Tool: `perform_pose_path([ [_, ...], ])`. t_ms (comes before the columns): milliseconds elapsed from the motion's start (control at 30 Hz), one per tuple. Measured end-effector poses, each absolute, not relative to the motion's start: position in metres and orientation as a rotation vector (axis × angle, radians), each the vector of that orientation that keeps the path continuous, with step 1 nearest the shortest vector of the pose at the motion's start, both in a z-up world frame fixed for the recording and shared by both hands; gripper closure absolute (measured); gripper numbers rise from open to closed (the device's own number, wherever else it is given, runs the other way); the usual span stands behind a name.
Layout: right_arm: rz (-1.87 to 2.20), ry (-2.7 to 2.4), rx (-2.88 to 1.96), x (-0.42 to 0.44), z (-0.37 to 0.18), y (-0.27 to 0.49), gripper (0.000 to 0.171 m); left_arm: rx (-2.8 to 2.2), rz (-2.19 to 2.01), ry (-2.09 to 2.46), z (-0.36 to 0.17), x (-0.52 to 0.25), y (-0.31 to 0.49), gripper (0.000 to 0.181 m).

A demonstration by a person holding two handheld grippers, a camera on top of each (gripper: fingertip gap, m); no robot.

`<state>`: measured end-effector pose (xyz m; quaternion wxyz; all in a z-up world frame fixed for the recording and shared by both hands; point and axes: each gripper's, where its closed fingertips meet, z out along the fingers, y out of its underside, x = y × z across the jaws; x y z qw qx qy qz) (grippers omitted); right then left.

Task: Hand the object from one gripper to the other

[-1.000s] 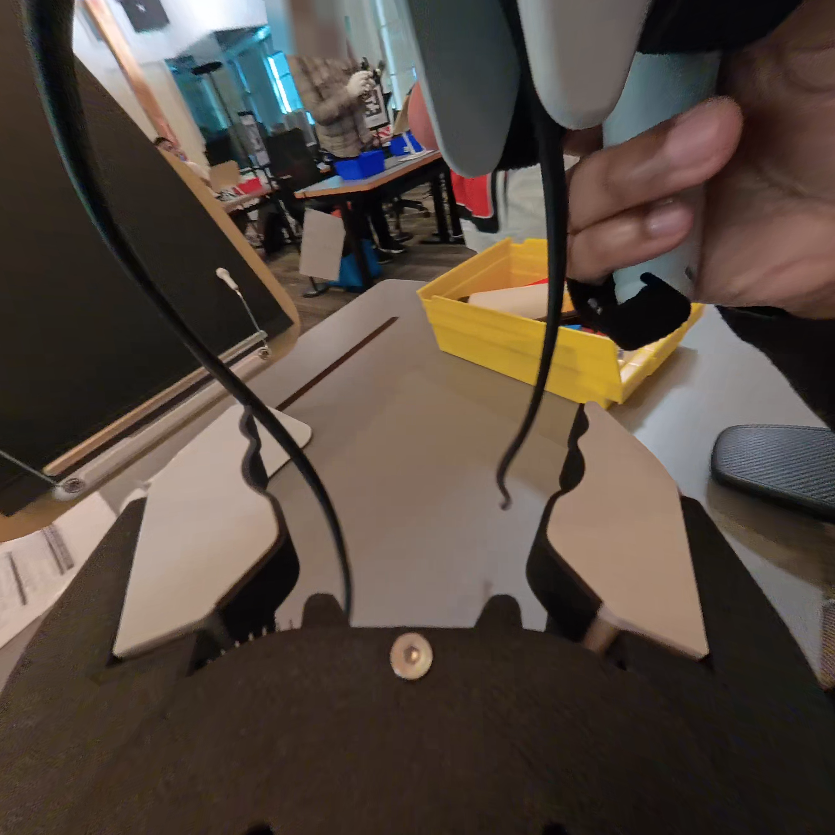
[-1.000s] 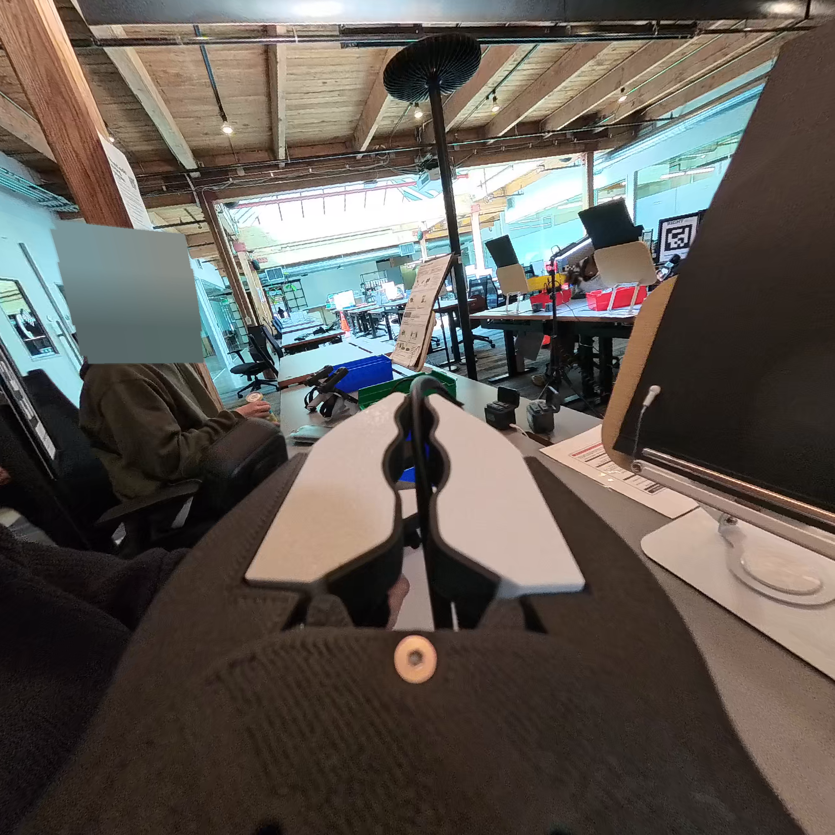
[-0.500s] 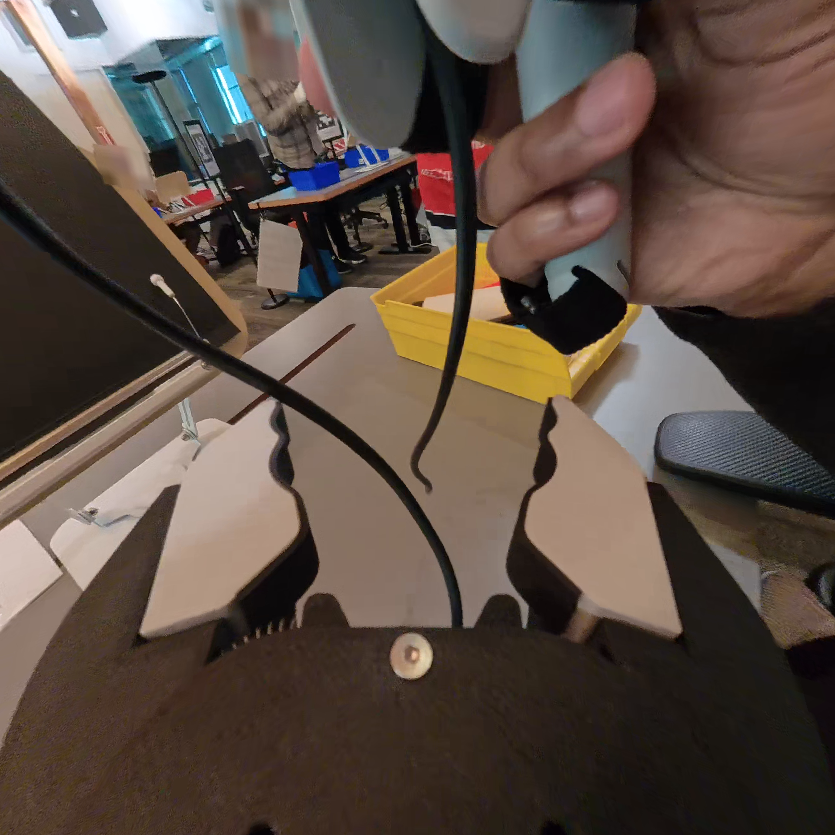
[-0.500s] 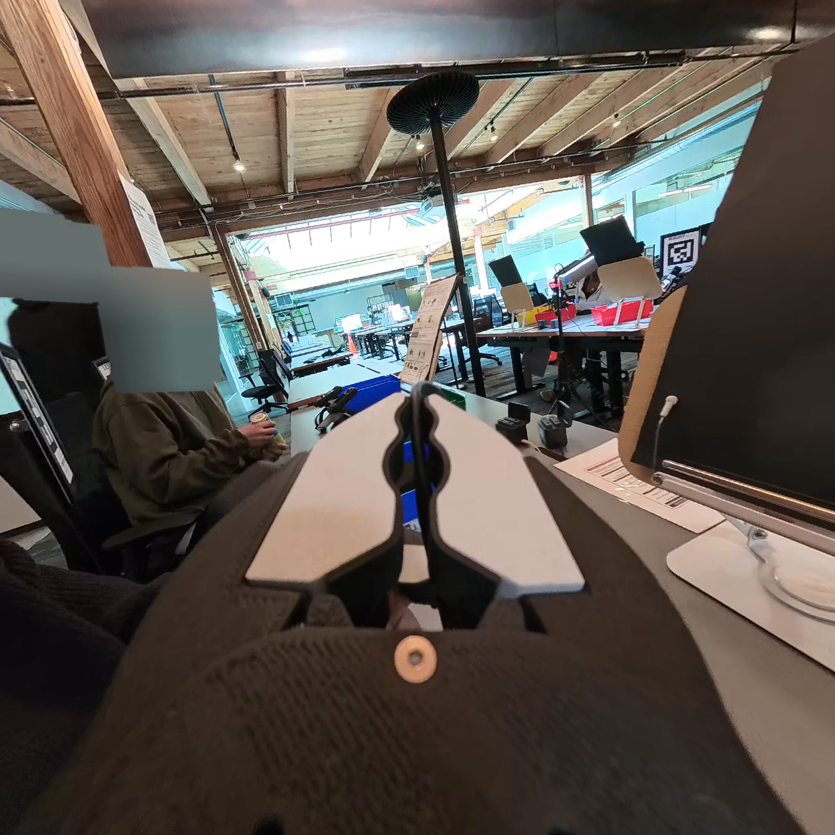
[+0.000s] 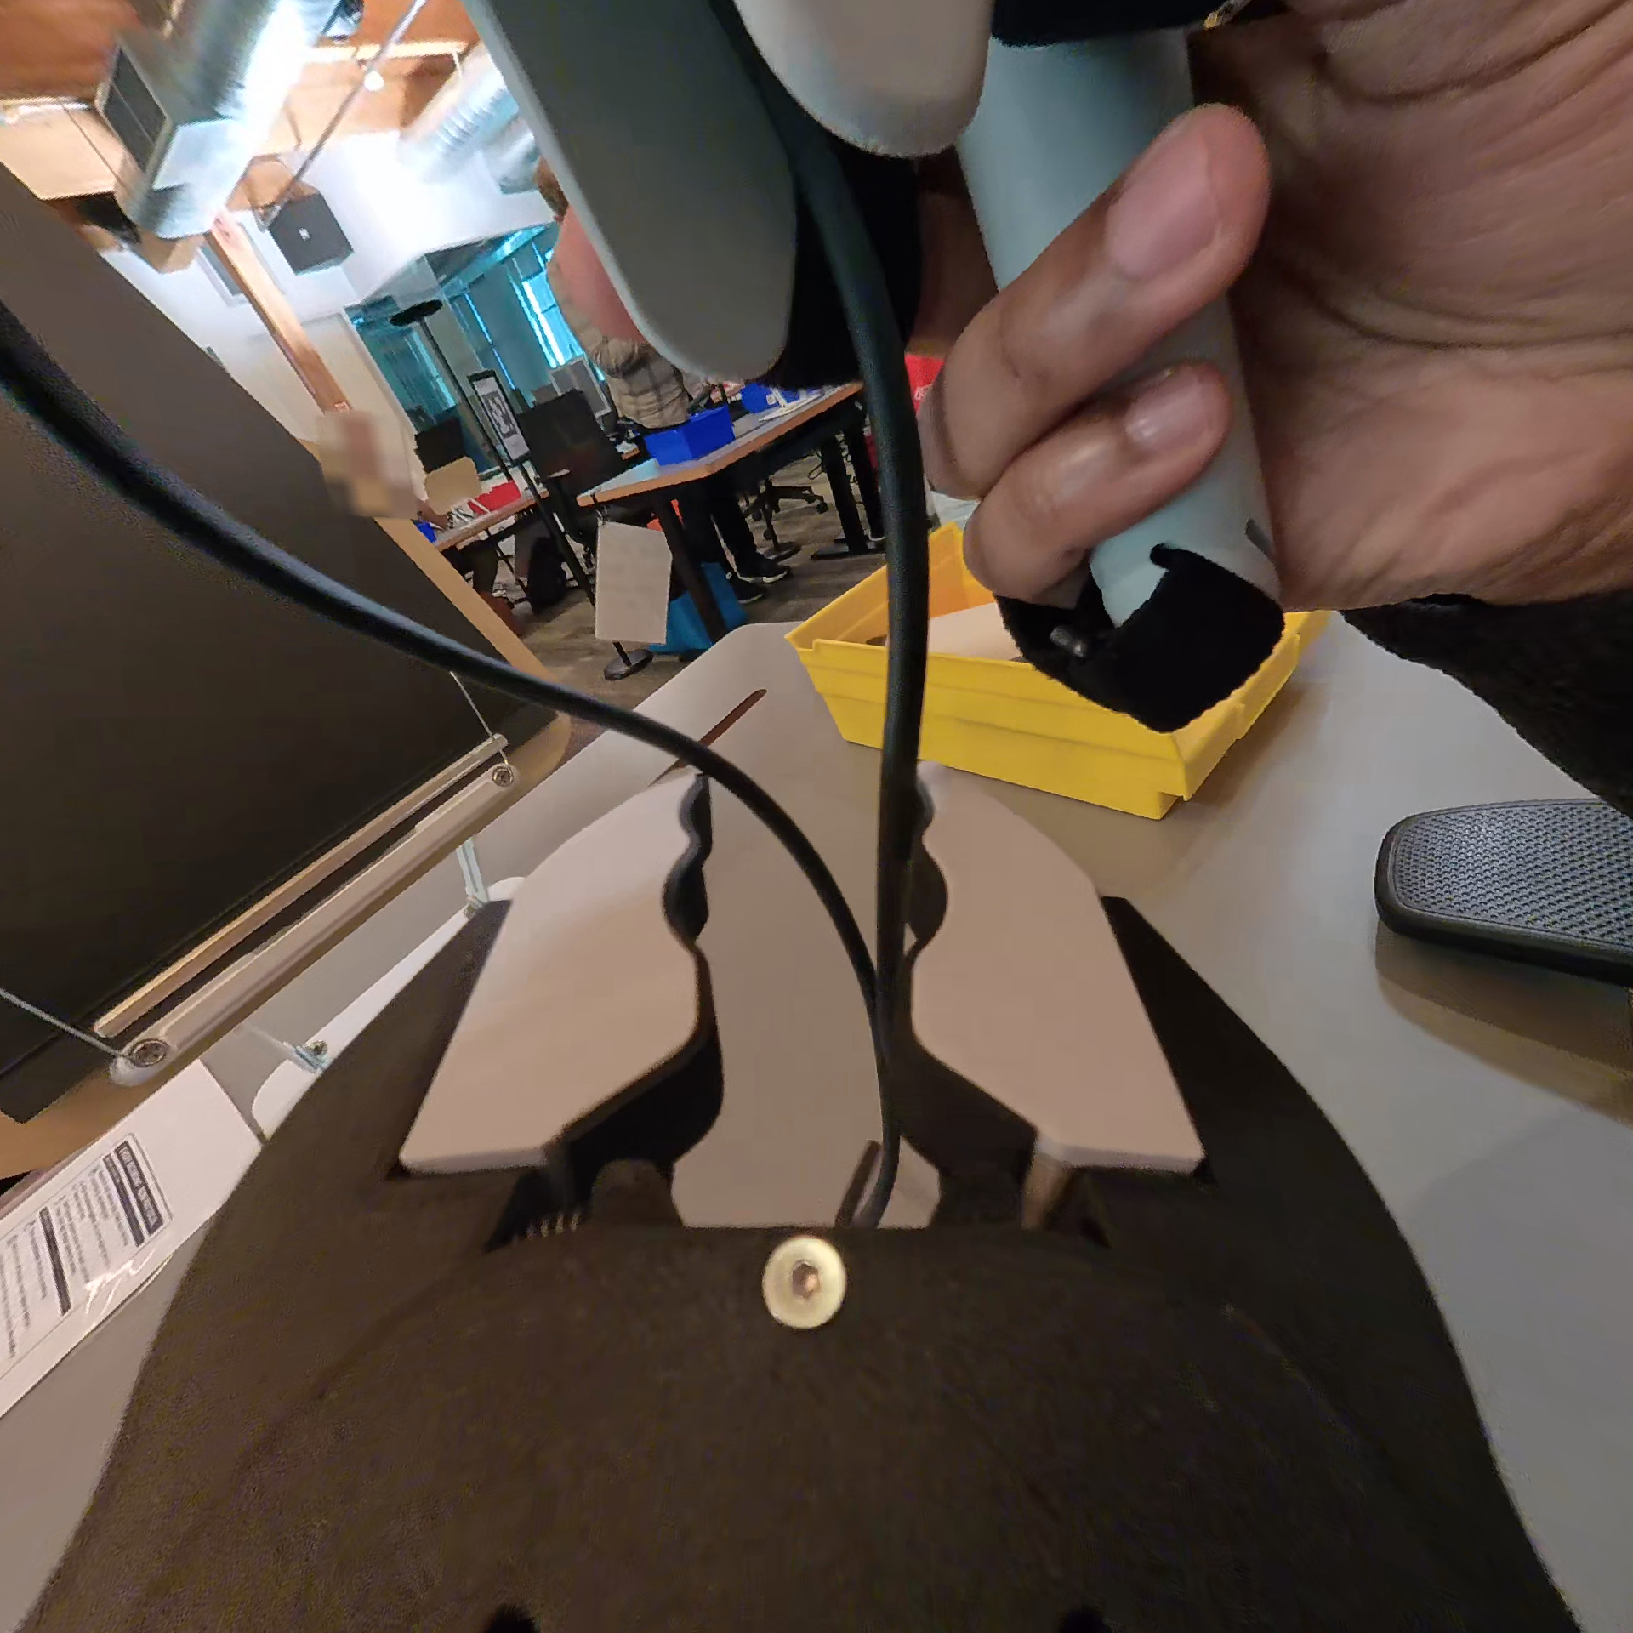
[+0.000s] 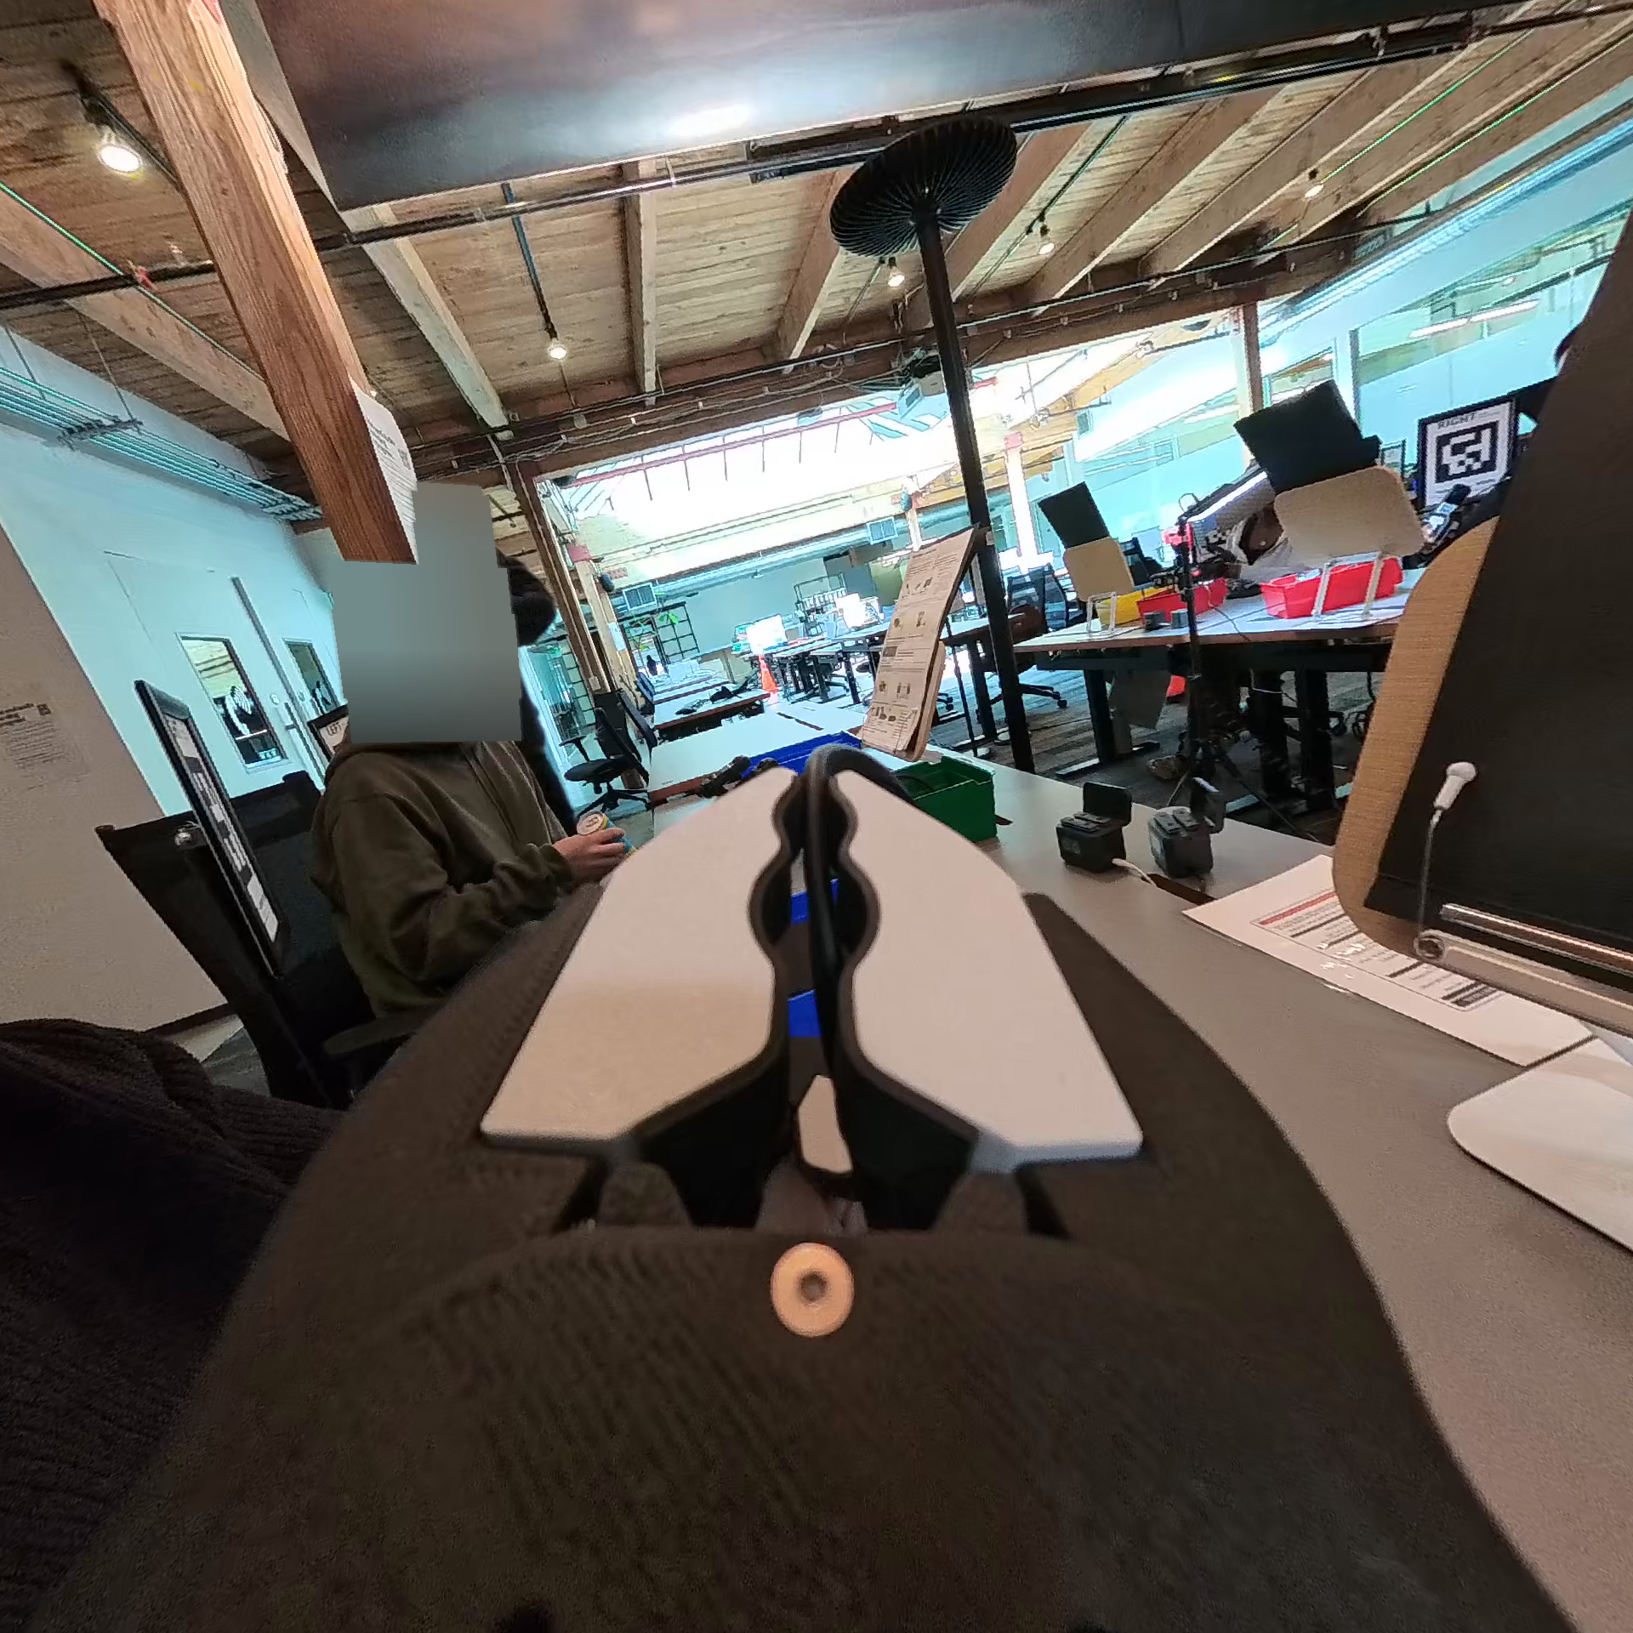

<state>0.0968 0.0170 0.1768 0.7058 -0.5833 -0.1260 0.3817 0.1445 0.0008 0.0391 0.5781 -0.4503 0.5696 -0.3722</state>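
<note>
Over the bench (image 5: 1325, 1105) | right claw (image 6: 817, 870) pinches black cable (image 5: 897, 530), dangling it into left claw (image 5: 808, 875), half-wide, ready to take it

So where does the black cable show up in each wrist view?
Left wrist view: the black cable hangs from above down between the left gripper fingers.
Right wrist view: the black cable is pinched in the shut right gripper.
Shared landmark: the black board with a tan edge.
</note>
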Motion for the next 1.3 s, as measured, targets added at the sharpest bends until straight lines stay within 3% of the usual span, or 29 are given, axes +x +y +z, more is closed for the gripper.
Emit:
perform_pose_path([
  [100,0.842,-0.276,-1.293,0.099,0.178,0.017,0.167,-1.027,-0.881,1.333,0.043,0.142,-0.001,0.167],
  [267,0.847,-0.27,-1.284,0.103,0.179,0.015,0.167,-1.05,-0.933,1.354,0.043,0.142,-0.003,0.179],
  [467,0.868,-0.275,-1.278,0.103,0.18,0.014,0.166,-1.096,-1.041,1.356,0.045,0.139,-0.001,0.179],
  [867,0.905,-0.275,-1.285,0.104,0.182,0.011,0.144,-1.169,-1.237,1.208,0.075,0.119,0.029,0.178],
  [1300,0.898,-0.298,-1.331,0.095,0.171,0.017,0.136,-1.173,-1.388,0.978,0.122,0.08,0.073,0.179],
])
